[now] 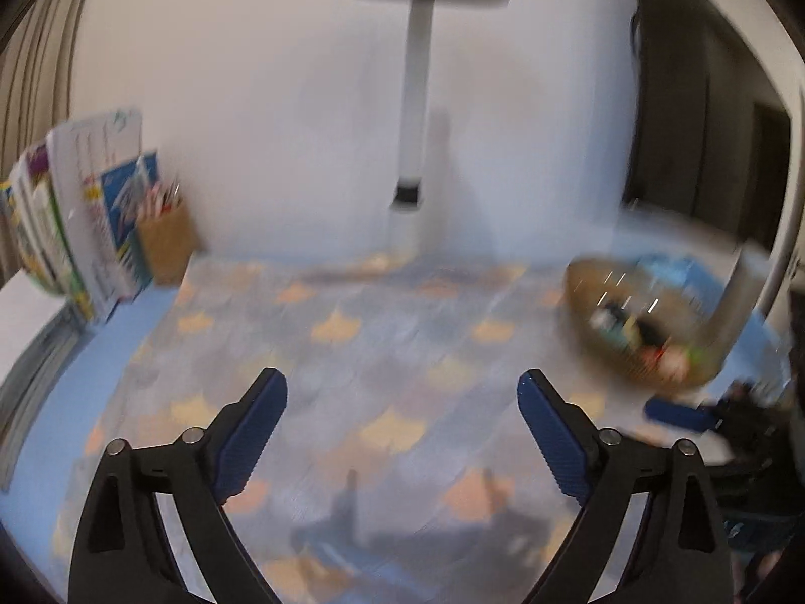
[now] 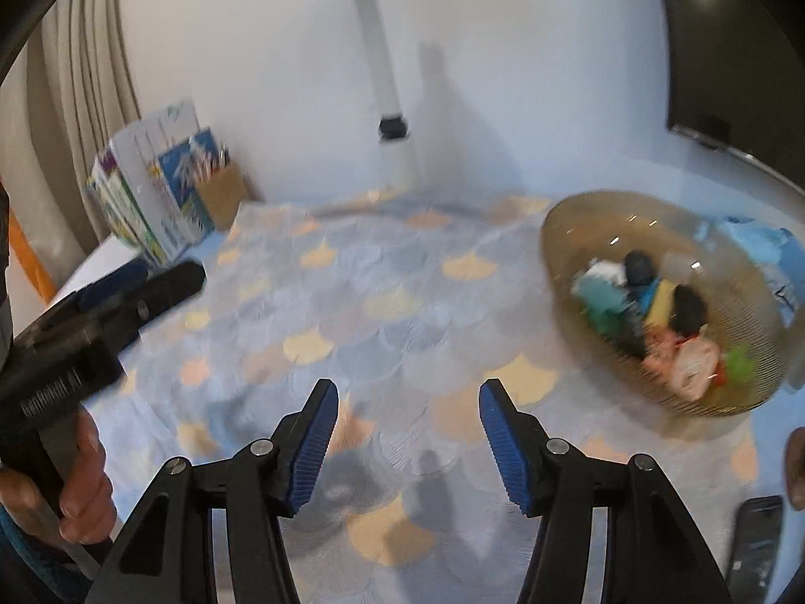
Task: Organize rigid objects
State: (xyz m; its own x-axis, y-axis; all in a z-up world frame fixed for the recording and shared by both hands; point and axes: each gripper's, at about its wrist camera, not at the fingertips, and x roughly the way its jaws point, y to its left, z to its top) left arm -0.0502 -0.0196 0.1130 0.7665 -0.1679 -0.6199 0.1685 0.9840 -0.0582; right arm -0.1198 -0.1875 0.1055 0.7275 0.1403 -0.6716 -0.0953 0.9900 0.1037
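Covering most of the view, the surface (image 2: 382,302) with its scale-patterned cloth lies bare beneath both grippers, and the amber bowl (image 2: 593,231) at its far right holds a blurred heap of small objects (image 2: 654,317), so the sorting looks between steps, with both tools empty. Next, I judge, one gripper must travel to the bowl and narrow on a single piece. The left gripper (image 1: 402,392) has its fingers spread wide, the right gripper (image 2: 407,397) its fingers partly apart, nothing between either pair, and the bowl sits well right and beyond both.
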